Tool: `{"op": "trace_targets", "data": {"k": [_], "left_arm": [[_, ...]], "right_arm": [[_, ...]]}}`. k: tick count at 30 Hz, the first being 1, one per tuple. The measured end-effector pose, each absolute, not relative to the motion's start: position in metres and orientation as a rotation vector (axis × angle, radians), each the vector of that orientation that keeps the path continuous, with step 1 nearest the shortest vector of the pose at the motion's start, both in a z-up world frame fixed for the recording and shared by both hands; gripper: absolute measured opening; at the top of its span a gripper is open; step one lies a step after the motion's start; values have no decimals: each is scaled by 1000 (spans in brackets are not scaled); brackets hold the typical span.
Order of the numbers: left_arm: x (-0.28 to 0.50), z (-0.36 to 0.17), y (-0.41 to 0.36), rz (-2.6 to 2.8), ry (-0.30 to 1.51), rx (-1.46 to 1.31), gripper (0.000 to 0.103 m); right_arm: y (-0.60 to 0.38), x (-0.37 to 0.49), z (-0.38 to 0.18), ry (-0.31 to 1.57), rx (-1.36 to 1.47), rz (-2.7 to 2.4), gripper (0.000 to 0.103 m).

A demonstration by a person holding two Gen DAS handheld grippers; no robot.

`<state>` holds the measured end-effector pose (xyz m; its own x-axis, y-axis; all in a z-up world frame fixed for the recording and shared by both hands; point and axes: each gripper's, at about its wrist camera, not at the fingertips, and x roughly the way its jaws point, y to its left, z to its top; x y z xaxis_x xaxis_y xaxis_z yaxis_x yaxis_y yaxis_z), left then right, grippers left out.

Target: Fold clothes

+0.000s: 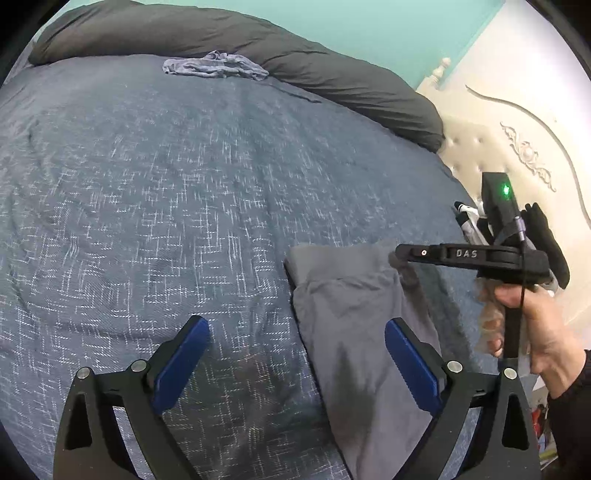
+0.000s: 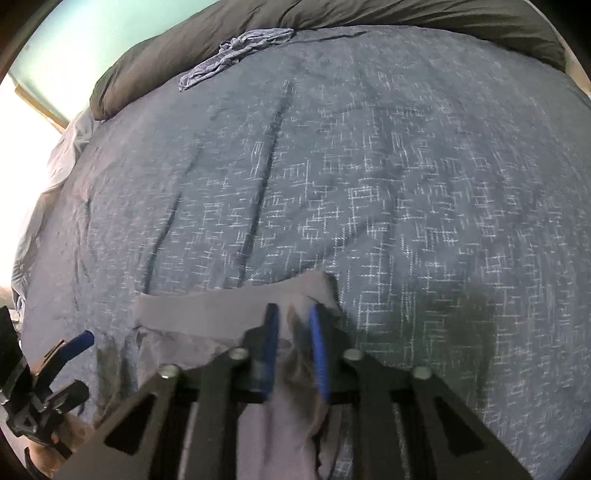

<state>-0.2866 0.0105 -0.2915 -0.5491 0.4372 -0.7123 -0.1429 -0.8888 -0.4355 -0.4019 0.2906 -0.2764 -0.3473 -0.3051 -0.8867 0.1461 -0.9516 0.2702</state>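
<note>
Left gripper [image 1: 297, 363] jaws spread wide over bedspread [image 1: 147, 203]; right gripper [image 2: 295, 350] pinching grey garment [image 2: 207, 321] edge (bed's near side); open bedspread toward 12 o'clock.

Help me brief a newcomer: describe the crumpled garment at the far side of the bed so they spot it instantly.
Start at the blue patterned bedspread, then look to the dark grey duvet bunched along its far edge. Against that duvet lies the crumpled garment: small, blue-grey, faintly striped, unlike the plain grey garment lying nearer.
</note>
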Motion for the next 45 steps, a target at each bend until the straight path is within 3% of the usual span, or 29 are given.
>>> {"op": "trace_targets", "data": {"k": [10, 24, 35, 39, 45], "left_arm": [[-286, -293, 12, 2462, -471, -1268, 103], [-290, -299, 11, 2468, -490, -1289, 103], [-290, -305, 12, 2468, -486, -1313, 103], [-291, -305, 11, 2465, -485, -1318, 103], [-290, -303, 11, 2461, -481, -1317, 103]], "right_arm": [[287, -400, -252, -115, 1474, -2442, 4], [287, -423, -283, -78, 1509, -2431, 4], [317, -392, -267, -317, 1452, -2496, 7], [335, -355, -259, -440, 1436, -2469, 24], [353, -284, -269, -605, 1505, -2391, 25]]}}
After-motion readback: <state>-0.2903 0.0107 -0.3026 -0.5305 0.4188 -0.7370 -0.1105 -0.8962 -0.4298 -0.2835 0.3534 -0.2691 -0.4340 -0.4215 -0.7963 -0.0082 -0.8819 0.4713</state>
